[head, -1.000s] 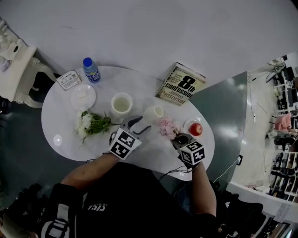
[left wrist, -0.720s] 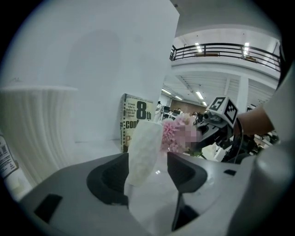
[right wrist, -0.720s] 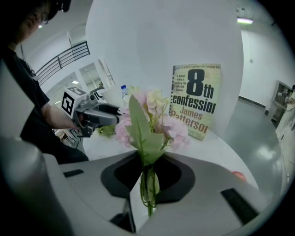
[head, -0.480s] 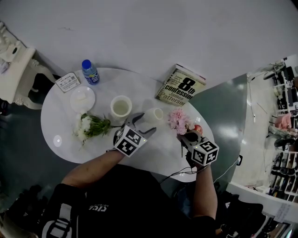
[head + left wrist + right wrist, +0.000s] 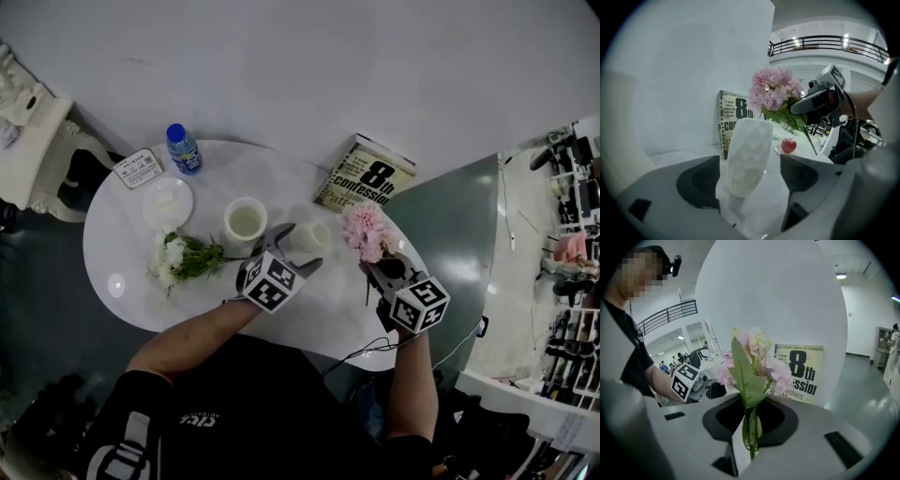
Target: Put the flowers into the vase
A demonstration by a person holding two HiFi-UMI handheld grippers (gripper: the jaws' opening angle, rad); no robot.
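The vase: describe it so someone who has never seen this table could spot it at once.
On the white oval table, look between the wide round cup and the book with a big 8. The vase is the white vessel there; unlike the smooth cup, its wall is faceted and tapers toward the foot.

Bright, even overhead light; soft shadows on the white bench (image 5: 122, 246). Both claw views bend heavily, with dark vignetted corners and blurred near edges.

Pink flowers (image 5: 364, 231), white faceted vase (image 5: 747, 154), red apple (image 5: 788, 145), blue bottle (image 5: 184, 148), white table (image 5: 122, 234)
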